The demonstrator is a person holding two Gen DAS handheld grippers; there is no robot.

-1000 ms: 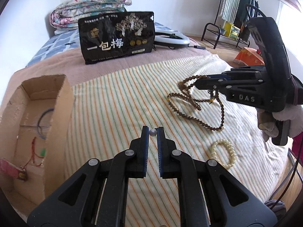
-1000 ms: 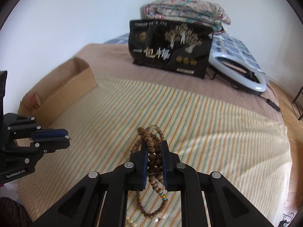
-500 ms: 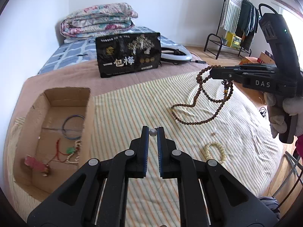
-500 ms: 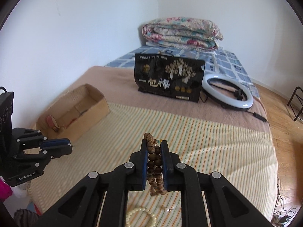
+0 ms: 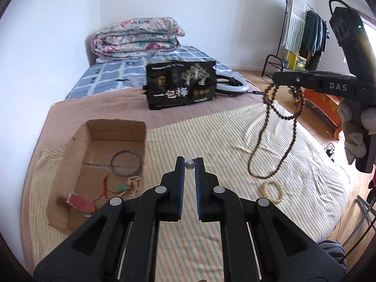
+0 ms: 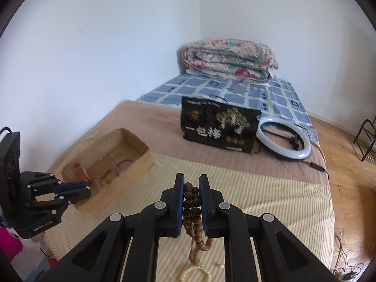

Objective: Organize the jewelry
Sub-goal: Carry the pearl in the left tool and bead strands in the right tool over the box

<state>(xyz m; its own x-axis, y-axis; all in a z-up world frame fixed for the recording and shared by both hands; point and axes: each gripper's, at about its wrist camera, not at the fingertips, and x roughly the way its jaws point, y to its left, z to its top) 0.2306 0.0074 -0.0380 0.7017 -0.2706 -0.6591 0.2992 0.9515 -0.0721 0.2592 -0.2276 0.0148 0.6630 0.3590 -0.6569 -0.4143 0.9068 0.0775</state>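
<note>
Plainly legible on the right gripper (image 5: 278, 80), seen from the left wrist camera, are the white letters "DAS" on its black body; a gloved hand (image 5: 354, 127) holds it at the right edge. Its jaws are pinched on a brown wooden bead necklace (image 5: 272, 131), whose long loops hang free above the striped cloth (image 5: 211, 136) spread over the bed. From the right wrist camera the same beads sit stacked between the two blue-lined pads (image 6: 179, 202).

The left gripper (image 5: 189, 164) has its jaws nearly together, nipping a small silvery bead (image 5: 189, 164) at the very tips. In the right wrist view its body reads "GenRobot.AI" in small white print.

At the left lies an open cardboard box (image 5: 117, 129) holding a blue wire ring (image 5: 127, 163), a red cord piece with a green bit (image 5: 110, 188), pale beads and a red tag. A cream bead bracelet (image 5: 273, 191) lies on the cloth at the near right, below the hanging necklace.

Farther back stands a black bag (image 5: 179, 87) printed with large white Chinese characters "一包梅", gold seals and a tree picture; its smaller print is too fine to read. A white ring light (image 6: 284, 141) lies just right of it, and a folded floral quilt (image 5: 136, 37) sits at the far end.
</note>
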